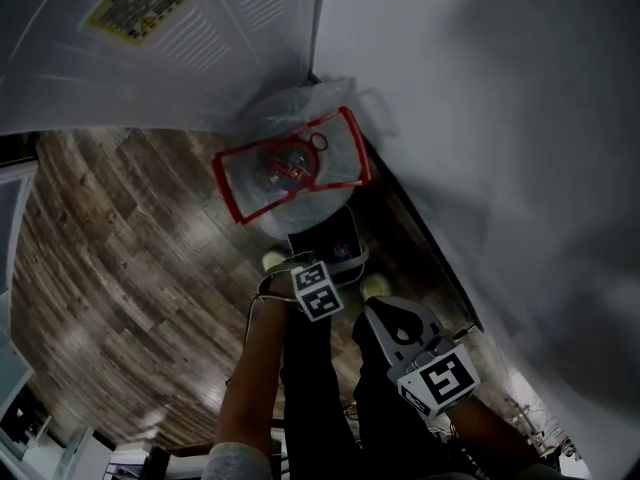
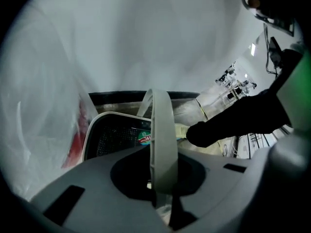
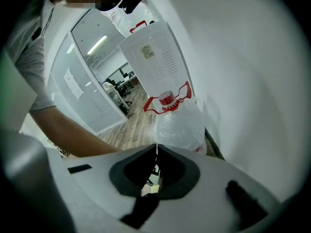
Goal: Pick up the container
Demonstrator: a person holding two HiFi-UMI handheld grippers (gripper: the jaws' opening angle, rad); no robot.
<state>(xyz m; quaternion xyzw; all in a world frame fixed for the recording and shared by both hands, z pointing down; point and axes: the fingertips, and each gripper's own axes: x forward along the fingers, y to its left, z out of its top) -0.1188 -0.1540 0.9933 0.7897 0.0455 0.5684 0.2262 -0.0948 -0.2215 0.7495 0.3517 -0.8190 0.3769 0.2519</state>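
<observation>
A black container [image 1: 327, 238] with a white rim sits on the wooden floor just below a bag-lined bin. In the left gripper view its black mesh inside and a green-red sticker [image 2: 145, 138] show. A white curved strip of the container [image 2: 161, 130] runs up between the jaws of my left gripper [image 2: 160, 178], which clamp it. In the head view the left gripper [image 1: 312, 271] reaches the container's near edge. My right gripper [image 1: 385, 313] hangs to the right of it, apart from the container. Its jaws [image 3: 156, 147] meet with nothing between them.
A bin with a clear bag and red frame [image 1: 290, 168] stands against the white wall [image 1: 480, 118]; a red-capped item [image 3: 166, 100] lies in it. A white panel with a yellow label [image 1: 140, 3] is at the upper left. The person's shoes [image 1: 375, 286] flank the container.
</observation>
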